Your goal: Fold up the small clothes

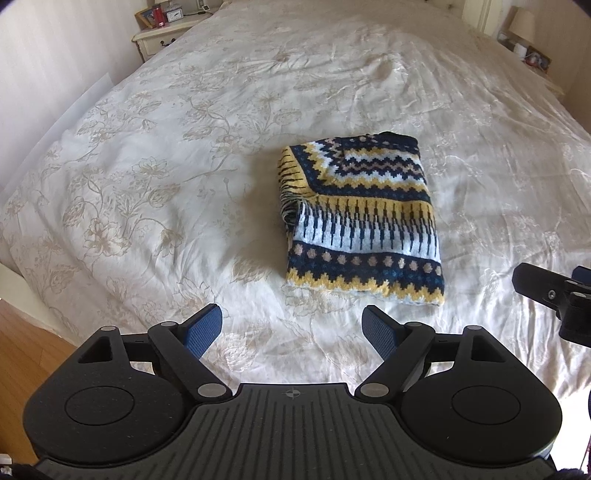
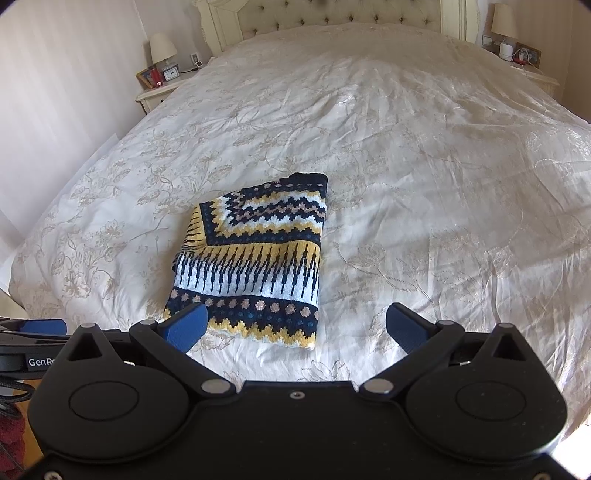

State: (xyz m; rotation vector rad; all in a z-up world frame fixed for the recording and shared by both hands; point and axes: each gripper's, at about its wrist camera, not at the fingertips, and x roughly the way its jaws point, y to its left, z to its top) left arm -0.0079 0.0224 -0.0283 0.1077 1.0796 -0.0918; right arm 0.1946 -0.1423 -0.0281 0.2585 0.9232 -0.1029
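A small knitted sweater in navy, yellow and white zigzag bands lies folded into a compact rectangle on the white floral bedspread. It also shows in the right wrist view. My left gripper is open and empty, held above the bed just short of the sweater's near edge and to its left. My right gripper is open and empty, hovering over the sweater's near edge. The right gripper's body shows at the right edge of the left wrist view.
The bed's near-left corner drops to a wooden floor. A bedside table with a lamp, clock and frames stands at the far left. Another bedside table stands at the far right. A tufted headboard closes the far end.
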